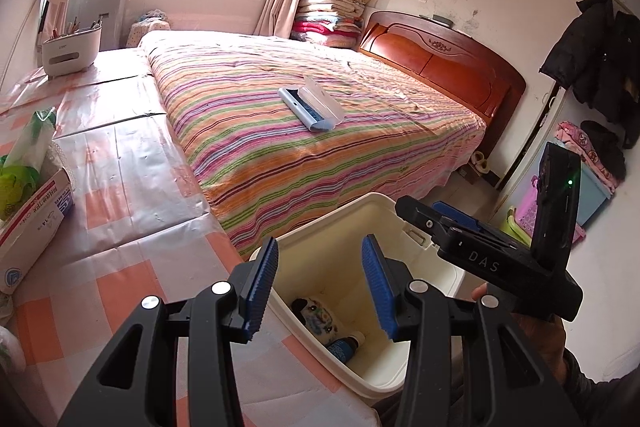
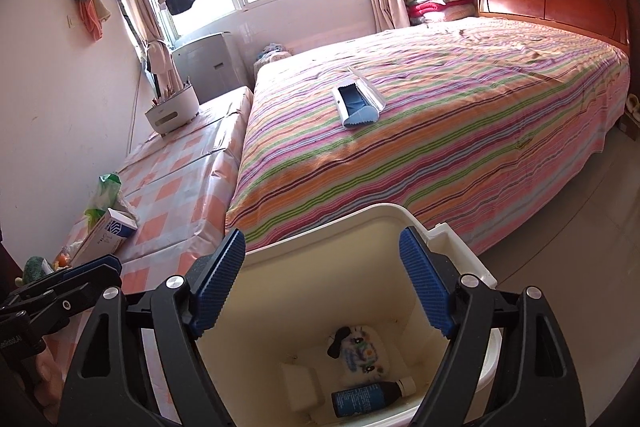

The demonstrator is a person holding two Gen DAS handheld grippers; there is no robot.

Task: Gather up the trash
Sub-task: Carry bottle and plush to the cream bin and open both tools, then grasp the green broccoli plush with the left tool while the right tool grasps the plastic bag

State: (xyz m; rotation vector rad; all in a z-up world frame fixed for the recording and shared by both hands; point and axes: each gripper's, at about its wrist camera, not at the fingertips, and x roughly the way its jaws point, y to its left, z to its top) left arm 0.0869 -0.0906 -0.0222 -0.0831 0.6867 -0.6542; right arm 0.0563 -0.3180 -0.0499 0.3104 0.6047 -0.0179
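Note:
A cream plastic bin (image 1: 332, 247) (image 2: 320, 251) stands at the foot of the bed. At its bottom lie a dark bottle (image 1: 346, 345) (image 2: 368, 395) with a blue label and white cap, a crumpled printed wrapper (image 1: 316, 313) (image 2: 360, 347) and a white block (image 2: 300, 387). My left gripper (image 1: 320, 291) hangs over the bin's left rim, open, with nothing between its blue pads. My right gripper (image 2: 322, 285) (image 1: 432, 215) is above the bin's mouth, jaws wide apart and empty. The left gripper (image 2: 80, 275) also shows at the left edge of the right wrist view.
A bed with a striped cover (image 1: 320, 147) fills the middle, with an open blue-and-white case (image 1: 312, 105) (image 2: 358, 103) on it. On the left is a checked table cover (image 1: 120, 187) with a tissue box (image 1: 32, 227) and a white caddy (image 1: 72, 47). A dark coat (image 1: 592, 55) hangs at the right.

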